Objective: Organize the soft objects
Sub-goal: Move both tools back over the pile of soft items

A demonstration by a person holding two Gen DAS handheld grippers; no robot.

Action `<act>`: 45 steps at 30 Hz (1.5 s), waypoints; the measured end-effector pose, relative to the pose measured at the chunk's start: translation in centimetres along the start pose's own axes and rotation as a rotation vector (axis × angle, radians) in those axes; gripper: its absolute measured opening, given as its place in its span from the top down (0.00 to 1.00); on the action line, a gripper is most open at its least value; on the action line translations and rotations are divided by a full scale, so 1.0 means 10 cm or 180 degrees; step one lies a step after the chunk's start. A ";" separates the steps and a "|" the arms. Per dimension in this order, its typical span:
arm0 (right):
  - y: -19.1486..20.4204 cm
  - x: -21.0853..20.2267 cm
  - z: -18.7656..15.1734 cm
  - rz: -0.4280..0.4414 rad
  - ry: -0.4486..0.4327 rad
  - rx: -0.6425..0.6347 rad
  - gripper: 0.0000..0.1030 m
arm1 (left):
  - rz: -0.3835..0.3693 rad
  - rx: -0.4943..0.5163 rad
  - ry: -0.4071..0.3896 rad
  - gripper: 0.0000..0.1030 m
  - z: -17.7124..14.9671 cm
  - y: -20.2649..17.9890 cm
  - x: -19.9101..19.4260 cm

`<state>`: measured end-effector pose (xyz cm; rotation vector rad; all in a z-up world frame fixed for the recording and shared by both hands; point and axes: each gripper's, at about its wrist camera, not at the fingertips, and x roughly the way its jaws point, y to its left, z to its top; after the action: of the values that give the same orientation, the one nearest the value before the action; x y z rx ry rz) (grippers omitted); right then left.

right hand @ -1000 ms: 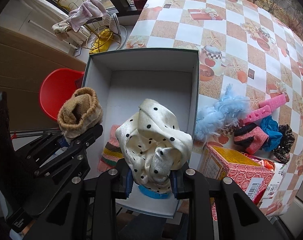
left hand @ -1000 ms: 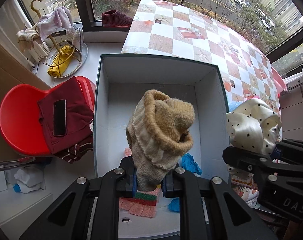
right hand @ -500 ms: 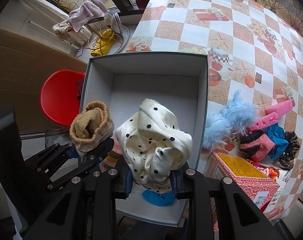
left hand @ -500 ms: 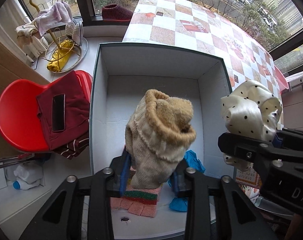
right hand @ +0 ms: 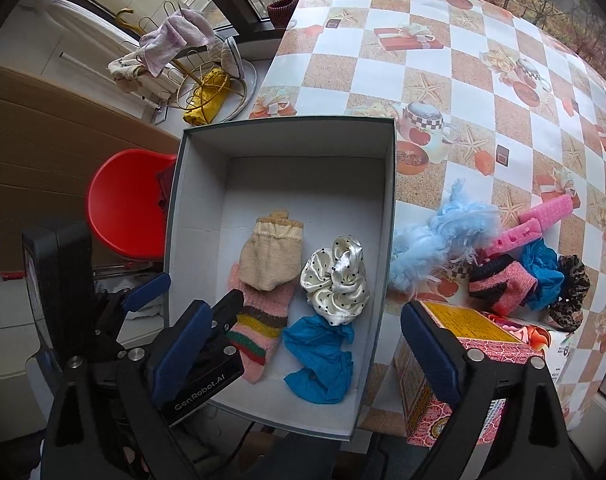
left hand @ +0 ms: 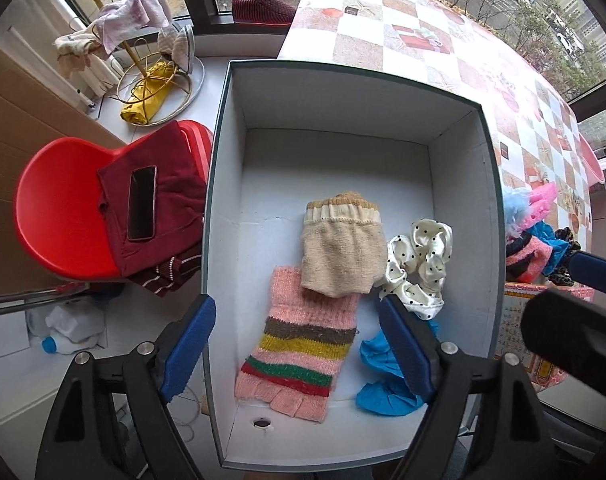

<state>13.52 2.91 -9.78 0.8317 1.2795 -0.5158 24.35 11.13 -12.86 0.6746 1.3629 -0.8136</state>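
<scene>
1. Now the left gripper [left hand: 299, 354] hangs over the box's near edge, jaws spread wide, gripping nothing.
2. Likewise the right gripper [right hand: 301, 354] gapes empty above the box's near right corner.
3. Inside the white cardboard box [left hand: 335, 116], the beige knitted sock [left hand: 341, 254] overlaps a pink striped woolly sock [left hand: 303, 344]; the satin polka-dot scrunchie [left hand: 417, 266] and a crumpled blue scrunchie [left hand: 383, 384] sit against the right wall.
4. Its far half lies bare.
5. Fluffy blue fabric [right hand: 439, 240] and pink foam pieces [right hand: 523, 226] wait on the checked tablecloth [right hand: 463, 60].

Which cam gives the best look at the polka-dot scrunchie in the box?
Right wrist: the polka-dot scrunchie shows whole and unobstructed on the box floor. Left wrist shows it too, but the left gripper's right finger covers its near edge.
</scene>
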 end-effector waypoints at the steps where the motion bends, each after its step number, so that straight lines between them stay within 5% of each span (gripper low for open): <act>1: -0.01 -0.01 -0.01 0.0018 -0.0010 0.0000 0.00 | 0.0017 -0.0001 -0.0026 0.10 -0.01 0.00 -0.02; 12: -0.18 -0.14 -0.15 0.0160 0.0049 0.0130 0.00 | -0.0050 -0.0035 -0.0190 0.10 -0.05 -0.04 -0.29; 24: -0.66 -0.55 -0.36 0.0333 -0.0126 0.0468 0.00 | -0.0183 -0.0005 -0.0054 0.10 -0.12 -0.28 -0.35; 36: -1.90 -0.81 -0.69 0.0154 -0.0266 0.1220 0.00 | -0.0344 0.0493 0.0110 0.10 0.05 -1.05 -0.39; 45: -3.00 -0.55 -0.86 -0.0012 -0.0098 0.1910 0.00 | -0.0125 0.1253 0.0136 0.10 0.40 -2.09 -0.31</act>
<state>-15.50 -9.42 -12.61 1.3103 1.1056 -0.9352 9.37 -3.58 -8.48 0.9764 1.2676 -1.1194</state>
